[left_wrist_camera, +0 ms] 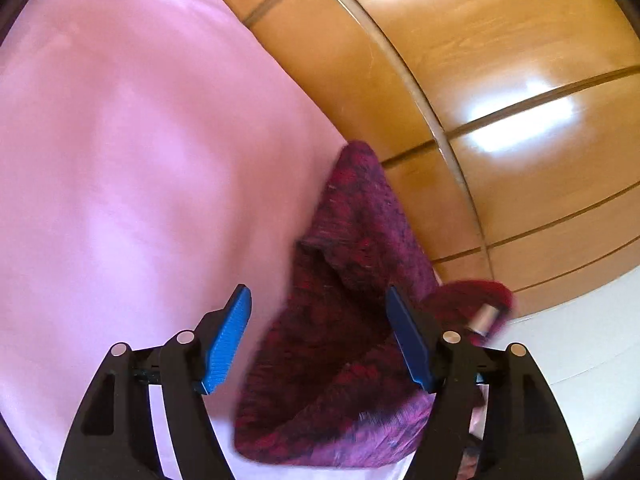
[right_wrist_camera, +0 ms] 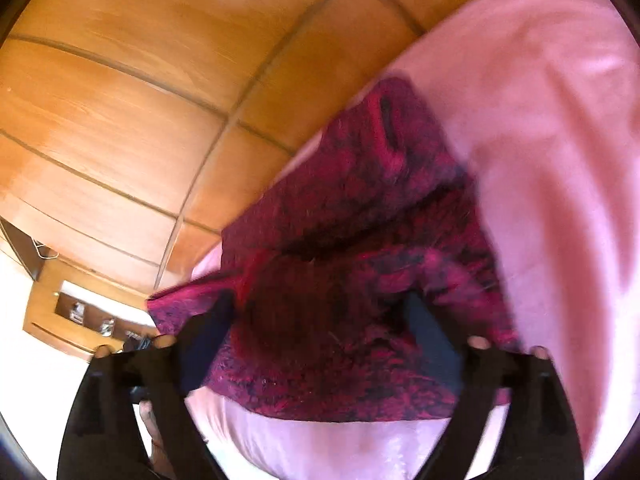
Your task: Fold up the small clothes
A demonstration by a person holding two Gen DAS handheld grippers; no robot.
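Lying rumpled and partly folded over itself on the pink sheet (left_wrist_camera: 120, 160), at the edge nearest the wooden wardrobe (left_wrist_camera: 500, 80): a dark red knitted garment (left_wrist_camera: 340, 340).

Hovering over the garment's near end, seen in the left wrist view: the left tongs (left_wrist_camera: 320, 336), standing wide apart, blue pads (left_wrist_camera: 228, 340) clear on both sides and gripping nothing. Stretching away from the tongs toward the wardrobe, one narrow flap of the garment; bunching to the right of the tongs, a second lump of red knit with a small silver cylinder (left_wrist_camera: 486, 318) beside it, too blurred to identify.

Hanging over the same garment (right_wrist_camera: 340, 280) in the right wrist view: the right tongs (right_wrist_camera: 320, 332), also spread apart, dark fingers (right_wrist_camera: 434, 340) straddling the cloth with fabric lying between them, not pinched. Showing heavy motion blur throughout this view. Spreading to the right of the garment, the pink sheet (right_wrist_camera: 560, 160); rising to its left, the wardrobe (right_wrist_camera: 120, 100), with a small wooden shelf (right_wrist_camera: 72, 320) below it.
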